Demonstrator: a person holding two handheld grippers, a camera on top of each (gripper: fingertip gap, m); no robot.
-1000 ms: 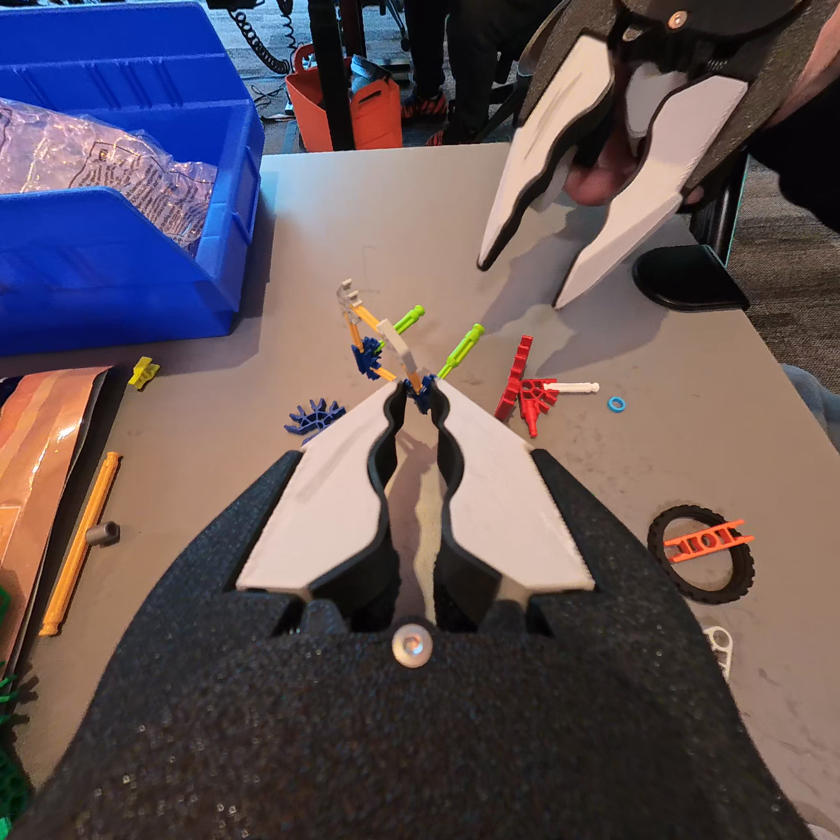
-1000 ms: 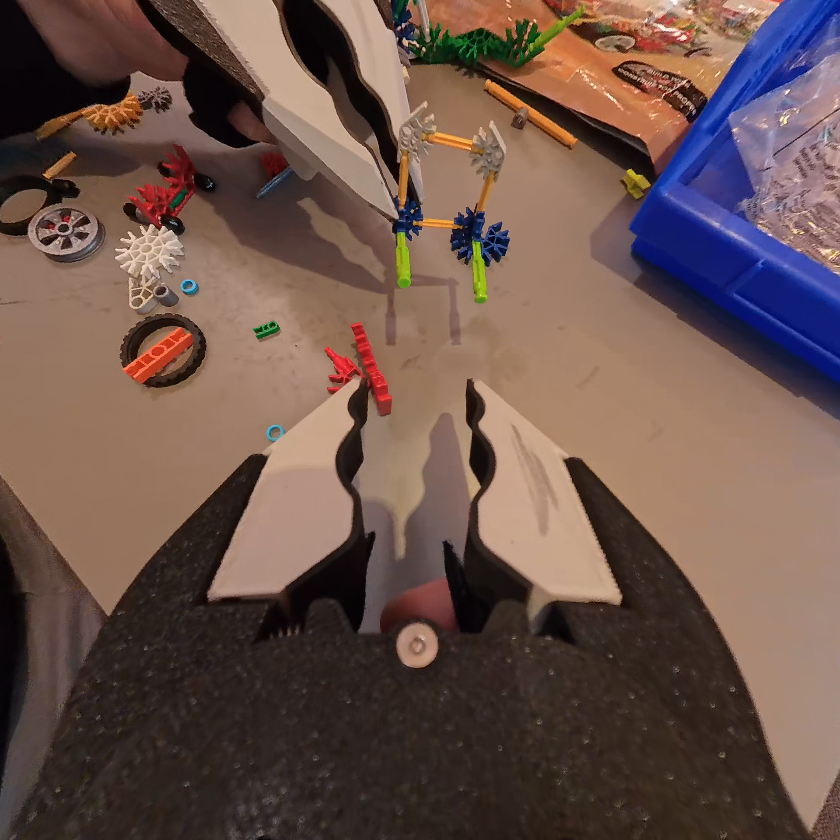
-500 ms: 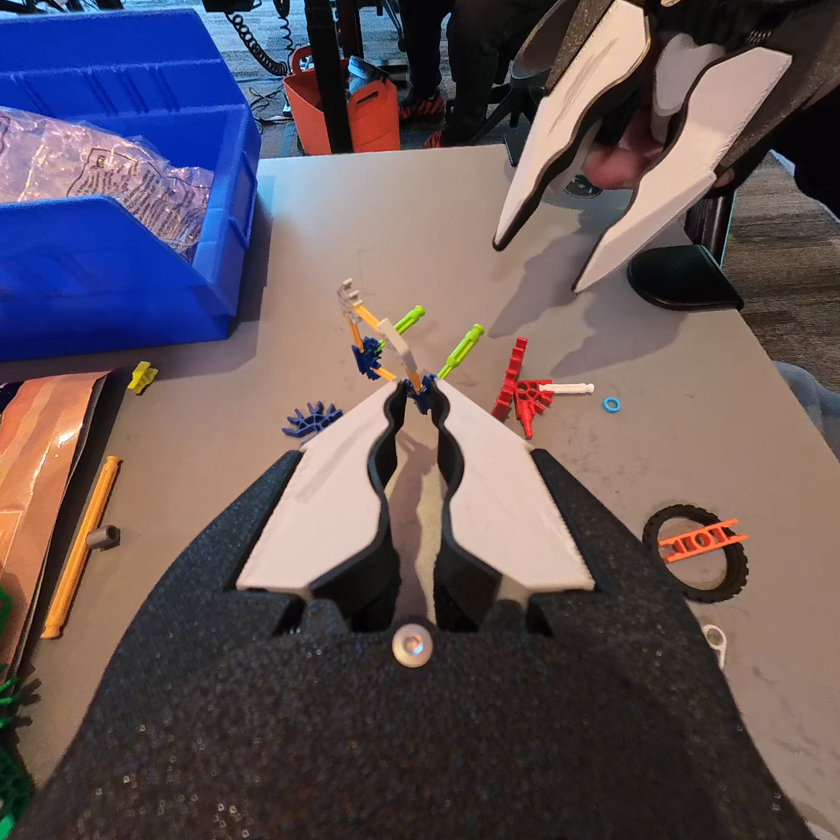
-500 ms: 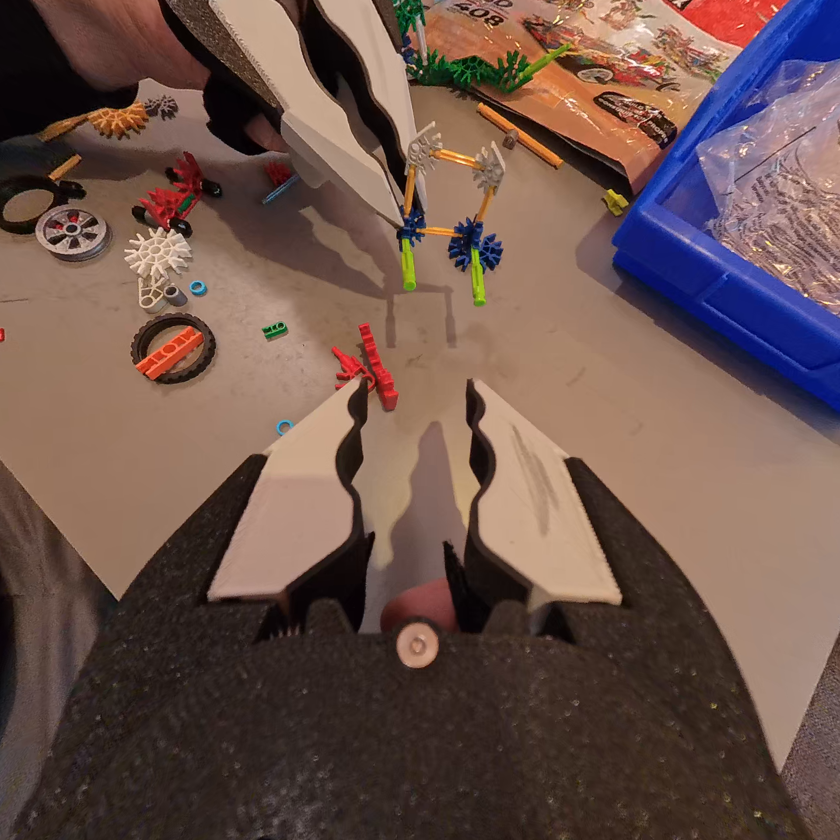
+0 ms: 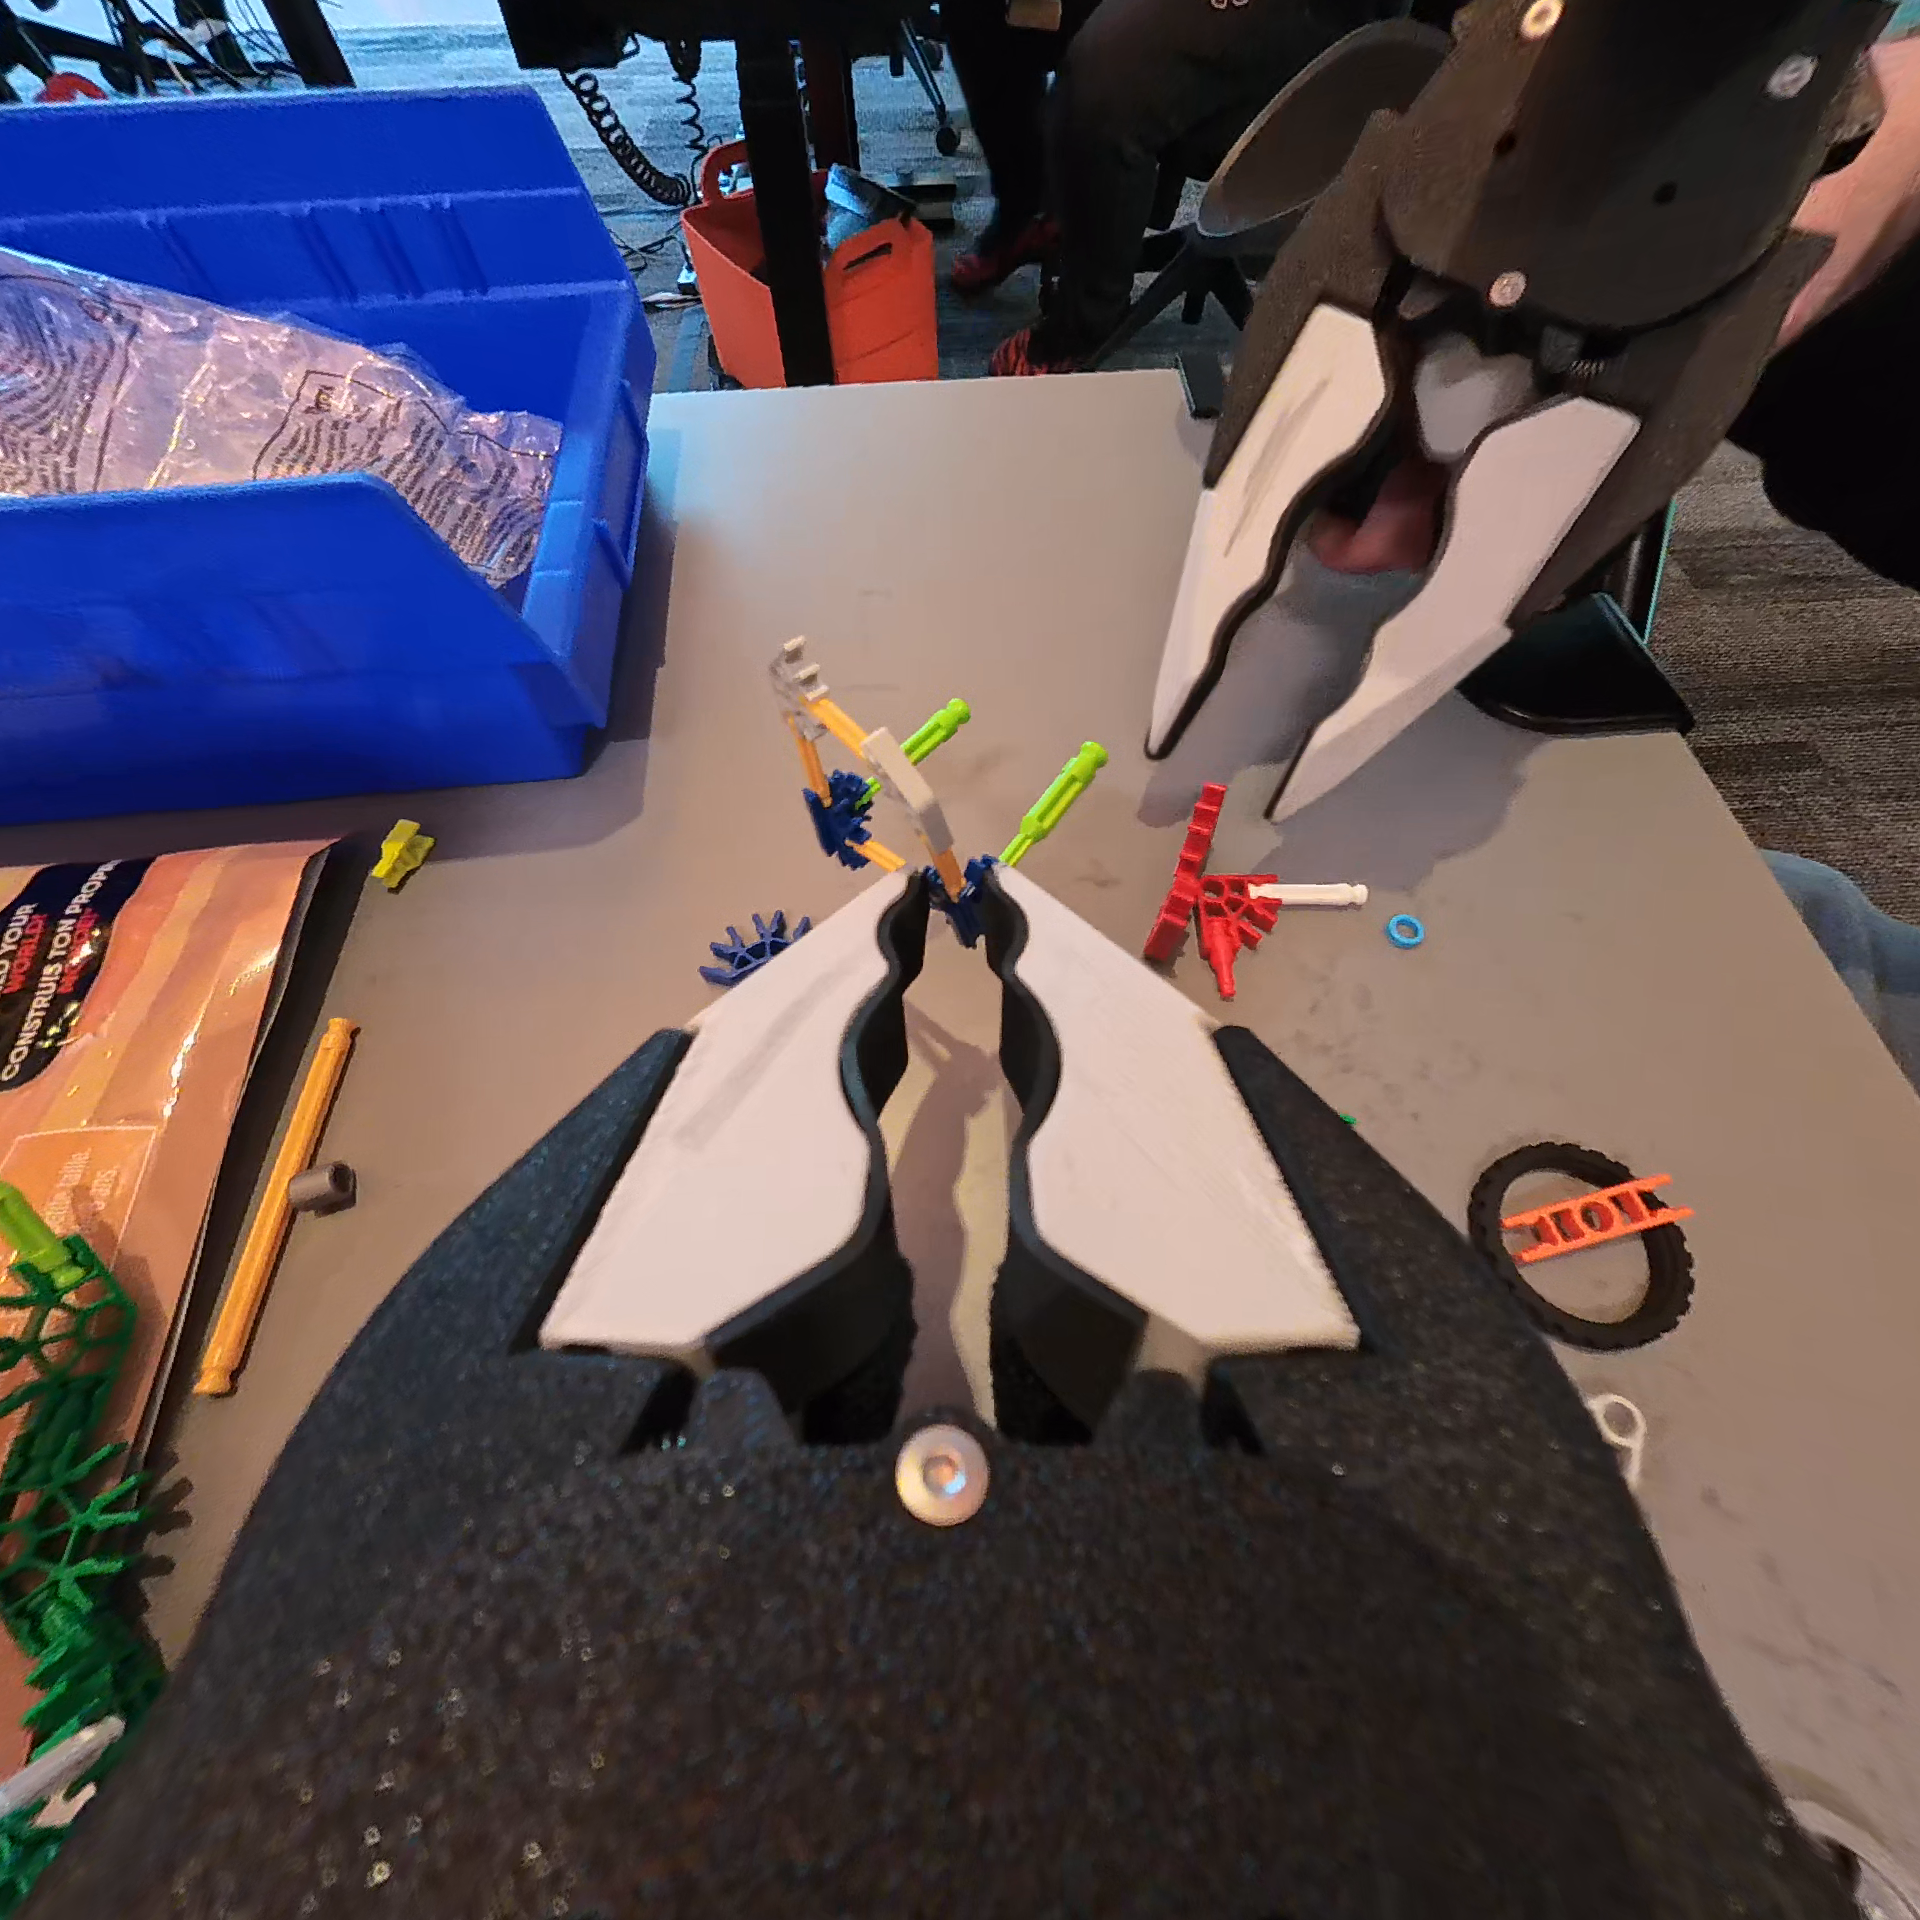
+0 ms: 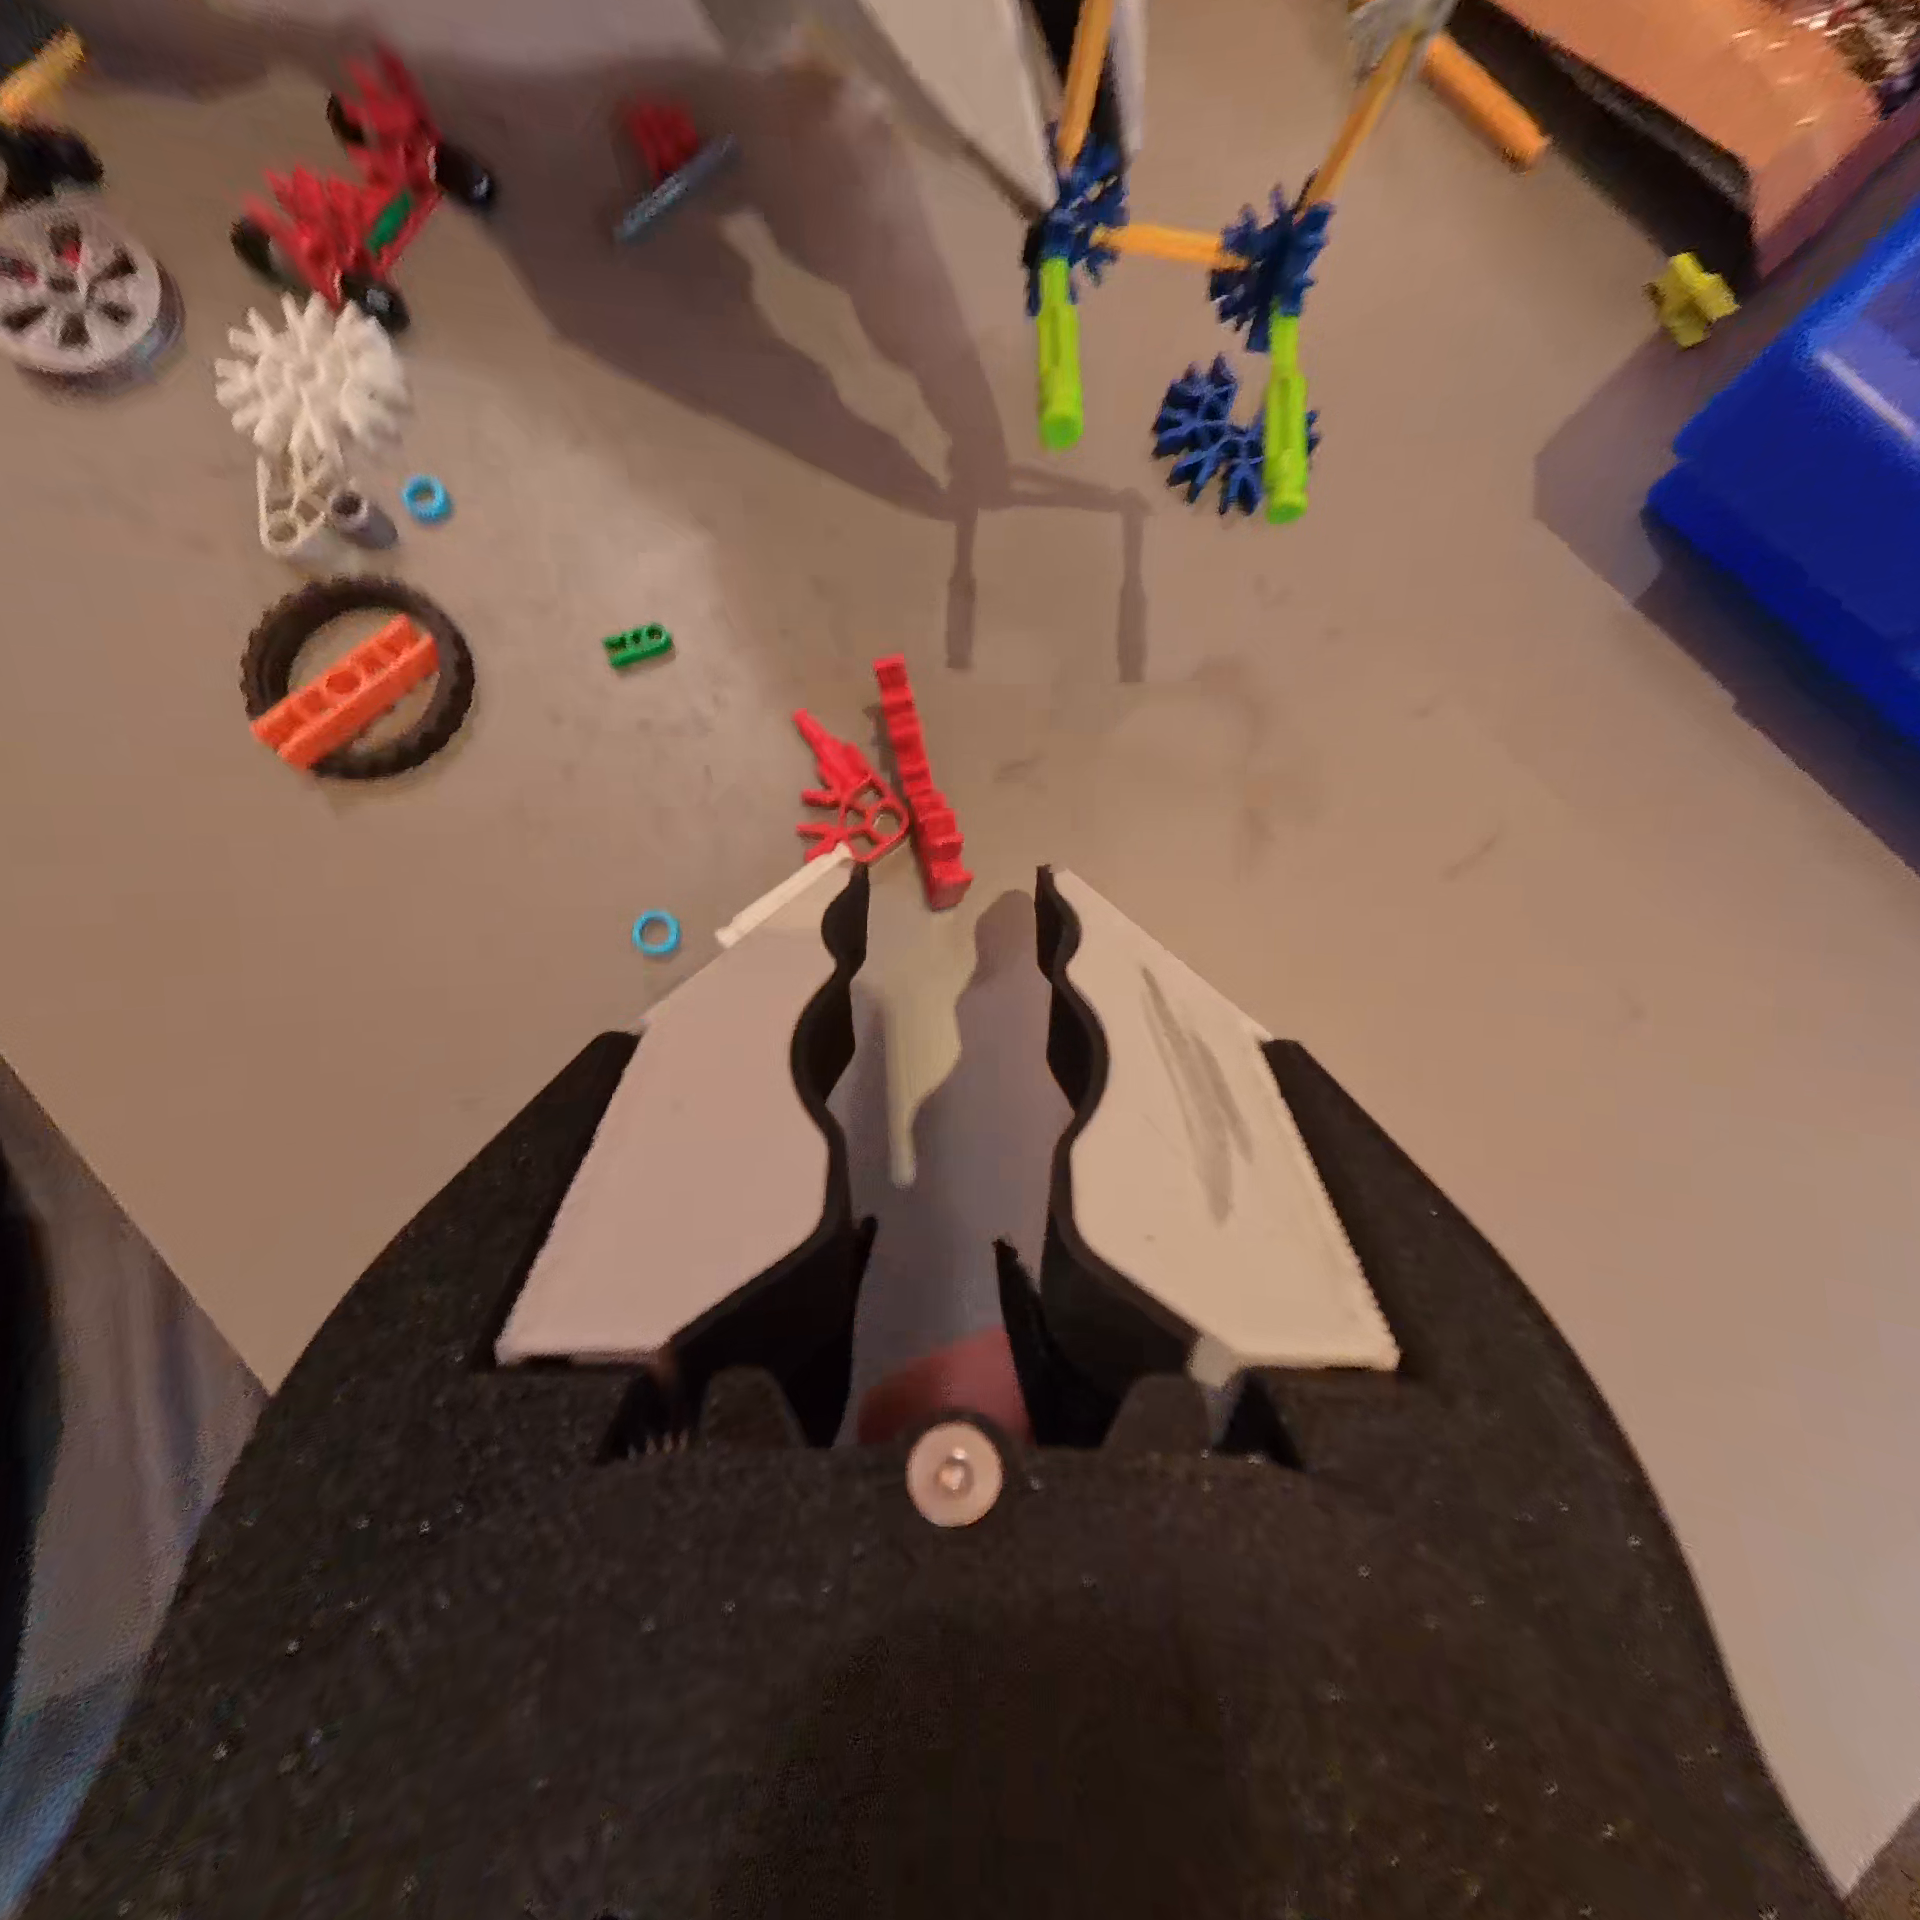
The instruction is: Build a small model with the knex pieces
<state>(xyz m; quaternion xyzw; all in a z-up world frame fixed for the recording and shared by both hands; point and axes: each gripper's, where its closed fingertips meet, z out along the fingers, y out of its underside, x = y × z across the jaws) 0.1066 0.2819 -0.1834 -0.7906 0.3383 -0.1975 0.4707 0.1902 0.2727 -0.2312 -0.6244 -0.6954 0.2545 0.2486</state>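
Note:
My left gripper (image 5: pixel 956 896) is shut on a blue connector of a small rod frame (image 5: pixel 883 779), held above the grey table (image 5: pixel 935 520). The frame has orange rods, grey and blue connectors and two green rods, and also shows in the right wrist view (image 6: pixel 1164 244). My right gripper (image 6: pixel 951 883) is open and empty, low over the table, its tips right beside a red connector cluster (image 6: pixel 914 790) with a white rod (image 6: pixel 774 906). In the left wrist view the right gripper (image 5: pixel 1216 779) hangs just above the red cluster (image 5: pixel 1195 883).
A blue bin (image 5: pixel 312 644) with a plastic bag stands at the far left. A loose blue connector (image 5: pixel 753 945), a black tyre (image 5: pixel 1590 1338) with an orange piece, a light-blue ring (image 5: pixel 1403 928), a long orange rod (image 5: pixel 275 1205) and an orange bag (image 5: pixel 125 1039) lie around. Spacing between my two grippers at the tips: around 10 centimetres.
My right gripper has come down and forward to the red cluster, still open. My left gripper holds the frame in about the same place.

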